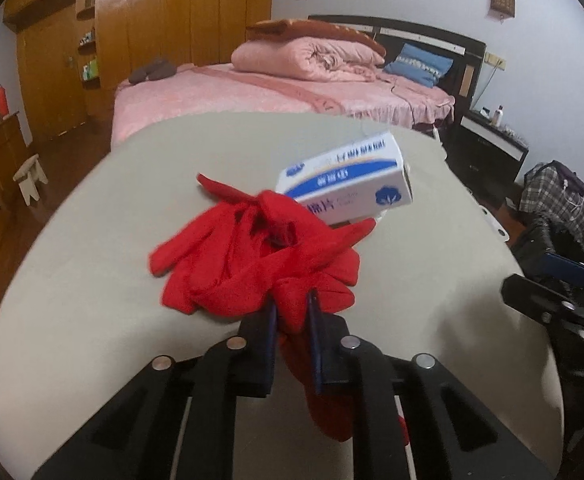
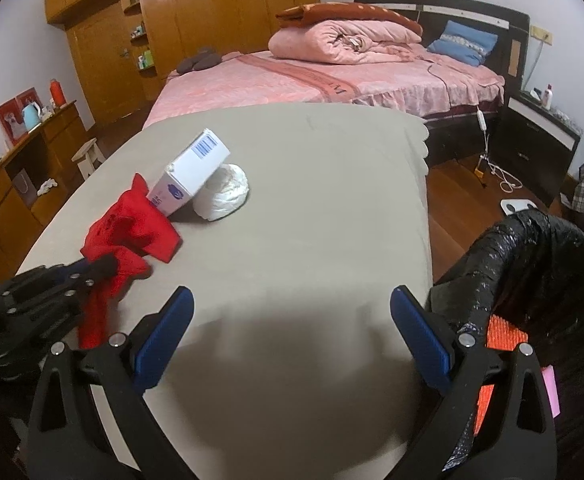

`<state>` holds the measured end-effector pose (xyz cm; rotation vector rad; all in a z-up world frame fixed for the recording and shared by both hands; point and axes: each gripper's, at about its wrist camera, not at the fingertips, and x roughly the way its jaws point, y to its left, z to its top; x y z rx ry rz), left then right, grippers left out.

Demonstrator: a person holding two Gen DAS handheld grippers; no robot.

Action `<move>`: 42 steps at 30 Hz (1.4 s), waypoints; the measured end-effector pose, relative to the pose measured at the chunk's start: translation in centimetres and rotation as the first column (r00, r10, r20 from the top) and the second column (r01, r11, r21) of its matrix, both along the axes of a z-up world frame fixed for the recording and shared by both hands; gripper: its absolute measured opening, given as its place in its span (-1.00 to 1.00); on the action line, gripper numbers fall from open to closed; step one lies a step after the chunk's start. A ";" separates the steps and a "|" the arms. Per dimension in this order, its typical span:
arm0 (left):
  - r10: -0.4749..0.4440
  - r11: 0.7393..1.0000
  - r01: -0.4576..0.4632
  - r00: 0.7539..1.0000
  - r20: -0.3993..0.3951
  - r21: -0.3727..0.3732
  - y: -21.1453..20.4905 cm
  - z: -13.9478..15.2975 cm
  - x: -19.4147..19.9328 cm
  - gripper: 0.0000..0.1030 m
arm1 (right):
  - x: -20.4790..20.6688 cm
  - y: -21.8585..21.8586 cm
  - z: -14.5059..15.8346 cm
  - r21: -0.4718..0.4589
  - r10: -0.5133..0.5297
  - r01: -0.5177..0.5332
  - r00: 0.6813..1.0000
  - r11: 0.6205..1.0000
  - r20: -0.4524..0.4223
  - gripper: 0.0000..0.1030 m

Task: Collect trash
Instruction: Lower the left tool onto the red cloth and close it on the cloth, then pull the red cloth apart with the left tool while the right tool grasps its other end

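A crumpled red cloth (image 1: 260, 256) lies on the beige table (image 1: 92, 280). My left gripper (image 1: 293, 304) is shut on the cloth's near edge; it also shows in the right wrist view (image 2: 104, 266), holding the red cloth (image 2: 132, 228). A white and blue box (image 1: 351, 180) leans tilted behind the cloth, resting on a white crumpled wad (image 2: 224, 192) in the right wrist view, where the box (image 2: 192, 172) shows too. My right gripper (image 2: 292, 304) is open and empty above the table's near right part.
A bin lined with a black bag (image 2: 531, 264) stands right of the table (image 2: 311, 200), with orange and pink items inside. A pink bed (image 2: 311, 76) is behind the table. A wooden cabinet and stool (image 2: 88, 156) stand at the left.
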<state>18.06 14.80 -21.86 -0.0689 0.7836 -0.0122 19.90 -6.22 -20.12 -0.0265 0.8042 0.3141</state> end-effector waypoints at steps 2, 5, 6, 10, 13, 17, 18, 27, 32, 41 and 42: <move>0.003 1.000 -0.003 1.000 0.004 0.001 0.8 0.7 -0.8 -0.73 | 0.1 0.2 0.1 0.002 0.004 -0.004 1.000 1.000 0.000 0.86; 0.010 1.000 -0.010 1.000 0.006 0.018 2.1 1.1 -1.8 -0.70 | 0.0 0.7 0.3 0.008 0.015 -0.015 1.000 1.000 0.002 0.86; 0.009 1.000 -0.009 1.000 -0.003 0.016 2.7 1.1 -2.1 -0.68 | -0.1 1.2 0.2 0.007 0.023 -0.023 1.000 1.000 0.001 0.86; 0.053 0.997 -0.051 0.998 -0.022 0.060 4.7 0.6 -3.0 -0.66 | -0.3 2.5 0.2 0.008 0.049 -0.049 0.999 0.999 -0.002 0.86; 0.103 0.991 -0.100 0.994 -0.029 0.086 6.4 0.2 -3.4 -0.67 | -0.5 3.5 0.2 0.011 0.069 -0.069 0.998 0.998 -0.006 0.86; 0.166 0.980 -0.163 0.986 -0.016 0.113 8.1 0.2 -3.8 -0.68 | -0.4 4.8 0.2 0.018 0.094 -0.094 0.996 0.995 -0.007 0.86; 0.183 0.976 -0.180 0.983 -0.011 0.121 8.6 0.2 -3.9 -0.68 | -0.4 5.1 0.3 0.019 0.098 -0.098 0.995 0.995 -0.006 0.86; 0.333 0.932 -0.333 0.943 0.023 0.144 13.2 0.3 -4.6 -0.69 | 0.7 8.8 0.4 0.044 0.142 -0.142 0.990 0.989 -0.003 0.86; 0.316 0.943 -0.317 0.948 0.018 0.099 14.0 0.0 -3.9 -0.63 | 1.6 11.1 -0.1 0.051 0.166 -0.165 0.986 0.985 -0.009 0.86; 0.278 0.959 -0.276 0.960 -0.018 0.067 14.7 -1.3 -1.3 -0.11 | 3.0 14.7 -1.4 0.047 0.223 -0.221 0.974 0.974 -0.045 0.57; 0.279 0.959 -0.277 0.960 -0.024 0.065 14.8 -1.4 -1.2 -0.11 | 3.2 15.1 -1.7 0.044 0.229 -0.227 0.972 0.973 -0.051 0.54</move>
